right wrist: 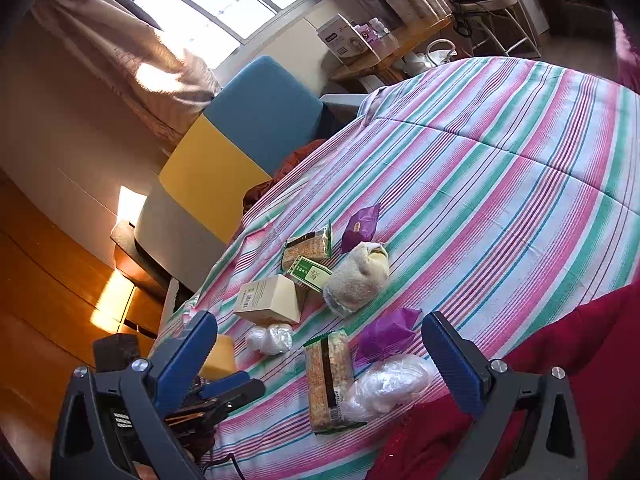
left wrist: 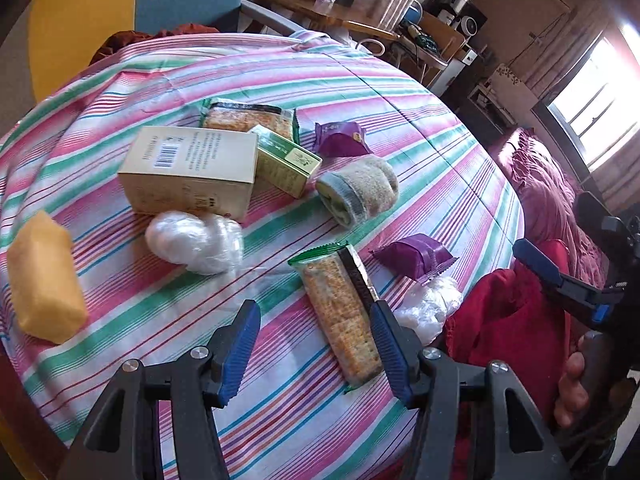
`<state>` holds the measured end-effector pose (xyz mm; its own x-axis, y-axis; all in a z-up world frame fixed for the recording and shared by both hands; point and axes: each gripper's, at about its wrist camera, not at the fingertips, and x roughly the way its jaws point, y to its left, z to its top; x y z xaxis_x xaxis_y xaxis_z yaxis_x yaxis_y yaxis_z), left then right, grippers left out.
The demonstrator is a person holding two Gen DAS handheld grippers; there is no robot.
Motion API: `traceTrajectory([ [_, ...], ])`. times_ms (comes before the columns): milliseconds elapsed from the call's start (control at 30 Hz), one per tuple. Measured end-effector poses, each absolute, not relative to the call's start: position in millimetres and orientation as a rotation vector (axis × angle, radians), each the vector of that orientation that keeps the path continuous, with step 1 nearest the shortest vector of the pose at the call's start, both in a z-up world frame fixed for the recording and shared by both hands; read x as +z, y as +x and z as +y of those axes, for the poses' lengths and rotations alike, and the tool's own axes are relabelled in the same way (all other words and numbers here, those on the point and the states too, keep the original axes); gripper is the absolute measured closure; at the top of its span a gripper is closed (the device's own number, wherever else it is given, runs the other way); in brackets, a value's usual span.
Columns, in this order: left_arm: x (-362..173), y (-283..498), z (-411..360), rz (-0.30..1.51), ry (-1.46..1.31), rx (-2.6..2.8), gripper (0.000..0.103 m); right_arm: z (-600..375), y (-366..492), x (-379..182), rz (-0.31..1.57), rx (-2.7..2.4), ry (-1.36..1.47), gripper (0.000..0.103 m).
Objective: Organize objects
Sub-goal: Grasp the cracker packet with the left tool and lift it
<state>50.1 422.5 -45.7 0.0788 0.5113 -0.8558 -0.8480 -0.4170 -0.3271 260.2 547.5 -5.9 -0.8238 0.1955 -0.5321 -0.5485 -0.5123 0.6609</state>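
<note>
Objects lie scattered on a striped bedspread (left wrist: 420,128). A cracker pack (left wrist: 340,312) lies just ahead of my open, empty left gripper (left wrist: 316,344), touching its right finger. Beyond it are a clear plastic bag wad (left wrist: 196,242), a beige box (left wrist: 192,172), a green box (left wrist: 286,162), a second cracker pack (left wrist: 250,118), a rolled sock (left wrist: 360,190), two purple snack packets (left wrist: 414,256) (left wrist: 340,138) and a yellow sponge (left wrist: 44,280). My right gripper (right wrist: 320,356) is open and empty above the near cracker pack (right wrist: 328,380) and another plastic wad (right wrist: 384,386).
A red blanket (left wrist: 512,320) lies at the bedspread's near right edge. A blue and yellow headboard (right wrist: 240,132) stands at the far side. A wooden table with boxes (right wrist: 360,48) and a wooden floor (right wrist: 40,280) lie beyond.
</note>
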Motion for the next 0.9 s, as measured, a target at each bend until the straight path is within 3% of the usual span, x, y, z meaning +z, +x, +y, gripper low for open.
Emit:
traceTrajectory([
  [300, -73.5, 68.5, 470.6, 0.427, -1.369, 1.576, 0.045, 548.8, 261.6, -7.0, 1.261, 2.361, -0.527, 0.0],
  [500, -86.0, 77.7, 480.1, 0.523, -1.297, 1.63, 0.045, 549.3, 261.7, -7.5, 1.266, 2.36, -0.533, 0.0],
  [600, -84.8, 89.8, 465.8, 0.61, -1.192, 1.627, 0.051, 549.6, 260.6, -7.8, 1.268, 2.359, -0.545, 0.0],
  [900, -81.6, 58.0, 376.7, 0.477, -1.187, 1.629, 0.054, 551.4, 249.5, -13.6, 1.276, 2.334, -0.658, 0.0],
])
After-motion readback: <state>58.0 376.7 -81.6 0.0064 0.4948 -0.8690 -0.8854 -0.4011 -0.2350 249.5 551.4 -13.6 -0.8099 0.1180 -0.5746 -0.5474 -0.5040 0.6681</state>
